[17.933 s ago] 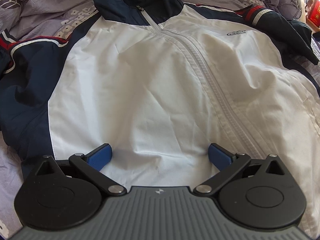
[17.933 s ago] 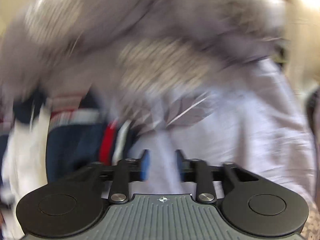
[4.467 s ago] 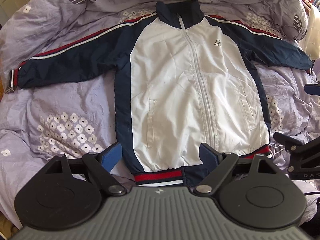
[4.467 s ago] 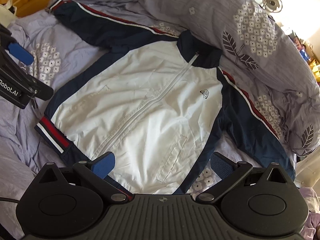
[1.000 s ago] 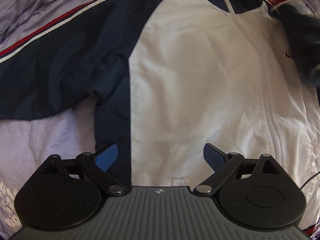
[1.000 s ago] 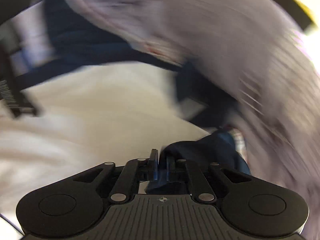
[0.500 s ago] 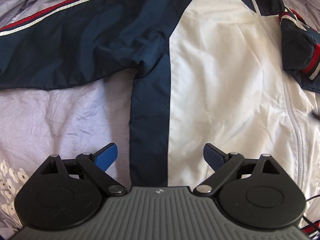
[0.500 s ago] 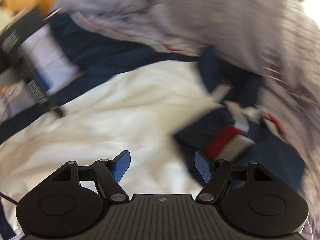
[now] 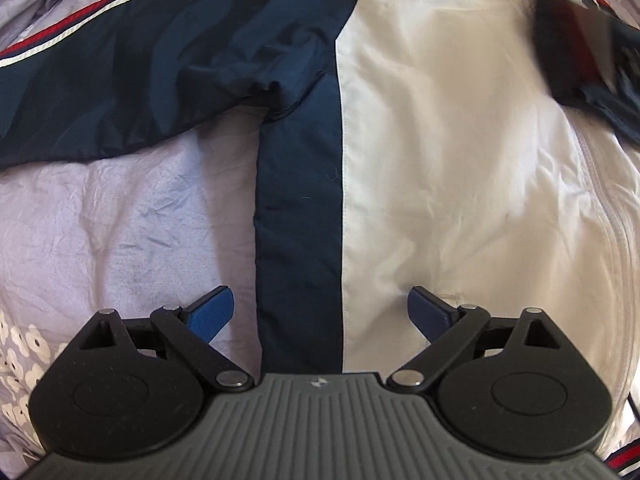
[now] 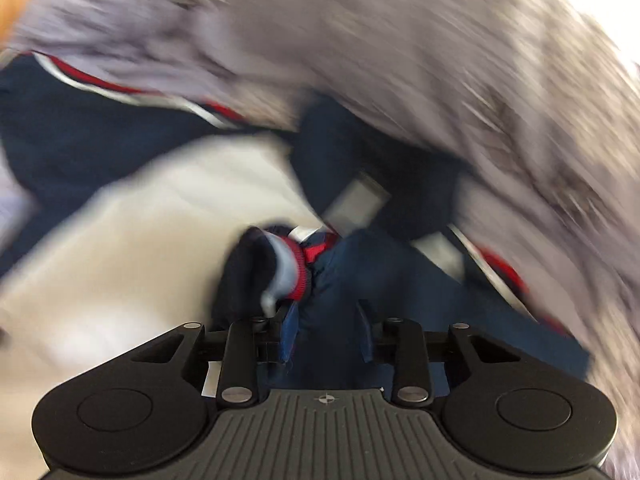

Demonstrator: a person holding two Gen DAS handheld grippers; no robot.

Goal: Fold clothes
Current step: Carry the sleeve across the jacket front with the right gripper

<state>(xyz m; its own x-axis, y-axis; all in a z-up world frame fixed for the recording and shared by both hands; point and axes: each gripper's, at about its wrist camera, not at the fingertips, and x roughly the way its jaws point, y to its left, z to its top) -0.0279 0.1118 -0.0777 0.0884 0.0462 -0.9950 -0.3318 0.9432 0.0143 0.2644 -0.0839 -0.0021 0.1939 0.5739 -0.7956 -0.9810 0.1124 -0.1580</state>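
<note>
The white and navy jacket (image 9: 440,160) lies front up on the bed. My left gripper (image 9: 320,312) hangs open right above its navy side panel (image 9: 298,208), just below the armpit, holding nothing. The left sleeve (image 9: 120,72) stretches out to the left. The other sleeve, with its red and white cuff (image 10: 296,268), is folded across the chest; it appears blurred at top right in the left wrist view (image 9: 580,52). My right gripper (image 10: 326,332) is over that sleeve; its jaws are closing with navy sleeve fabric between them, a gap still showing.
A lilac bedsheet (image 9: 120,220) with white flower prints lies left of the jacket. A bunched lilac duvet (image 10: 440,60) rises behind the collar, heavily blurred in the right wrist view.
My right gripper's jaws, wide half a second ago, have narrowed around the folded sleeve near its cuff. My left gripper's view has slid slightly left along the jacket's side.
</note>
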